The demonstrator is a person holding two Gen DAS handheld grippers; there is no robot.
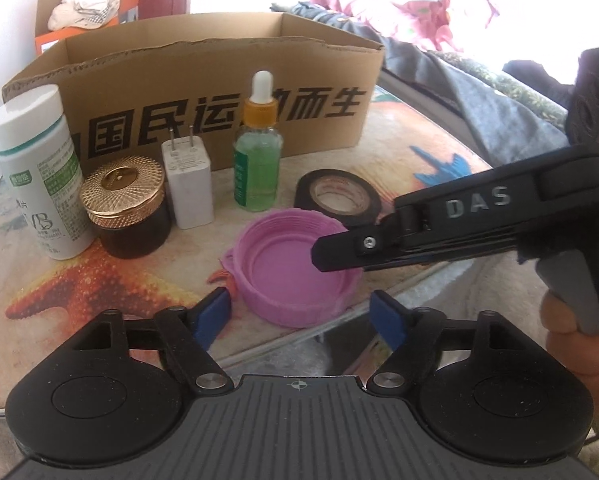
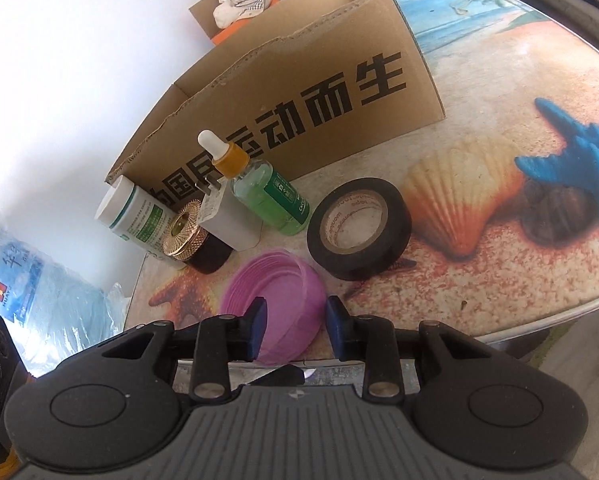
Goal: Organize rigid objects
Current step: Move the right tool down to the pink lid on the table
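Observation:
A purple plastic lid point(image 1: 283, 264) lies hollow side up at the table's front edge. My left gripper point(image 1: 301, 316) is open, its blue pads point(image 1: 215, 316) standing either side of the lid's near rim without touching it. My right gripper point(image 1: 331, 256) reaches in from the right, held by a person's hand point(image 1: 571, 340). In the right wrist view the right gripper point(image 2: 297, 326) straddles the lid point(image 2: 275, 280): one finger is over the hollow, the other outside the rim. A clear gap shows, so it is open.
Behind the lid stand a white bottle point(image 1: 39, 172), a gold-capped jar point(image 1: 127, 216), a white charger plug point(image 1: 187, 184), a green dropper bottle point(image 1: 257, 160) and a black tape roll point(image 1: 339, 196). An open cardboard box point(image 1: 219, 92) sits behind them on the beach-print table point(image 2: 499, 272).

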